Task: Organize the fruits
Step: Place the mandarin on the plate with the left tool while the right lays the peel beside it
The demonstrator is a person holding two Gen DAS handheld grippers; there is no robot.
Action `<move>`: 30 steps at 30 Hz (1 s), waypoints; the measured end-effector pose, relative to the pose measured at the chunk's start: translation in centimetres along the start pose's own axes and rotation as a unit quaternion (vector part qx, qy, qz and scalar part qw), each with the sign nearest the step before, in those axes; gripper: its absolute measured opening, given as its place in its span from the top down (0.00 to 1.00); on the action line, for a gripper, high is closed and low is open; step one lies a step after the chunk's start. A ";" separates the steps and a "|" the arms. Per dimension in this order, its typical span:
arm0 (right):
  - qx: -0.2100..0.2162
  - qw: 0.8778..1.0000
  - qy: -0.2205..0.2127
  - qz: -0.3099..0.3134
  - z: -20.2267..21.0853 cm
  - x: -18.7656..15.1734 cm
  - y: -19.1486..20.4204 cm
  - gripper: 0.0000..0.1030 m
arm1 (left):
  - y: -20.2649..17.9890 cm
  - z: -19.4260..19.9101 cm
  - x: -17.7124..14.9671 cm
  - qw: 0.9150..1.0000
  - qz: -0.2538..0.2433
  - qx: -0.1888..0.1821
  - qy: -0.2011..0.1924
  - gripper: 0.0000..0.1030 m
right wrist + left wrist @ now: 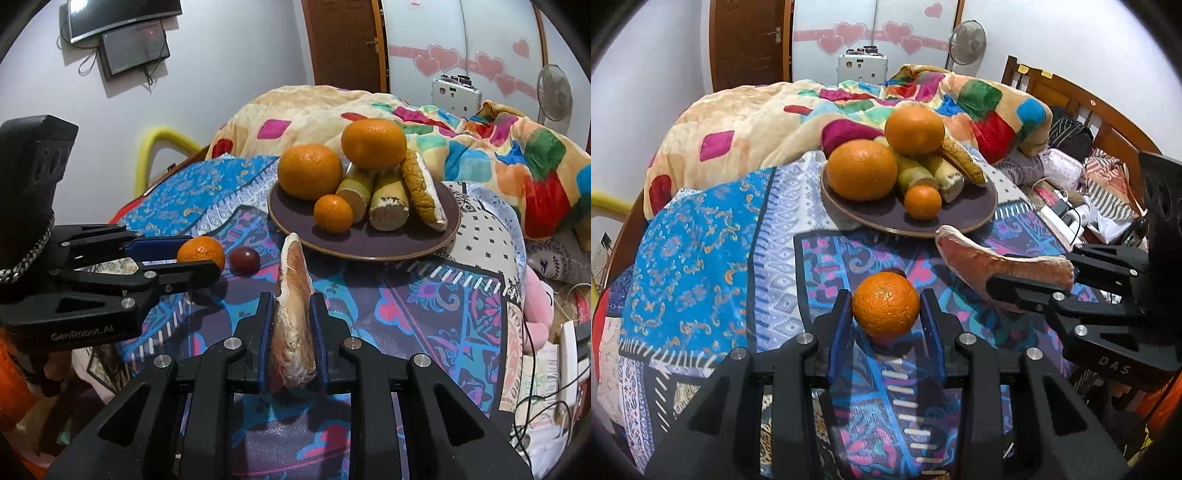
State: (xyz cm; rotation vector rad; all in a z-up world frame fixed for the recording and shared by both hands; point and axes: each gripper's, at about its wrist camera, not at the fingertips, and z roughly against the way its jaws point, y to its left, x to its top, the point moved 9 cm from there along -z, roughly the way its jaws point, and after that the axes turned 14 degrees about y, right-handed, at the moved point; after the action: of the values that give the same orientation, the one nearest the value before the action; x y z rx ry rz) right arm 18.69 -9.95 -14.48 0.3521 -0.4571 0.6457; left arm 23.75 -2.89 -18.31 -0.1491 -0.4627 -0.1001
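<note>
peach slice (pixel 293 314) on edge, pointing toward plate (pixel 448 206)

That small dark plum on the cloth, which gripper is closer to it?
Left. The left gripper, shut on an orange, sits right beside the plum. The right gripper, clamping a peach-coloured slice, is farther off toward the camera.

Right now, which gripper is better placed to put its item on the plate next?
Judging by the views, the right. The right gripper holds the peel slice with its tip nearly at the plate rim. The left gripper, closed on an orange, sits farther back.
</note>
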 end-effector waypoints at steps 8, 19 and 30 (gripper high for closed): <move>-0.001 0.999 -0.039 -0.026 2.1 2.2 -1.9 0.83 | -0.2 0.5 2.7 1.000 -0.005 0.003 -0.020 0.64; -0.071 0.993 -0.081 -0.045 2.9 6.3 -5.6 0.83 | -0.5 -1.2 6.4 1.000 -0.019 0.012 -0.021 0.64; -0.089 0.994 -0.052 -0.021 -0.7 6.4 -5.0 0.85 | -0.2 -3.6 7.5 1.000 -0.022 0.017 -0.007 0.64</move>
State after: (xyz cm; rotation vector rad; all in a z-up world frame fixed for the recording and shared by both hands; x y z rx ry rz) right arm 26.65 -10.23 -12.61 0.2254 -0.6009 0.5437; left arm 31.97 -4.17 -18.05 -0.1067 -0.4811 -0.1334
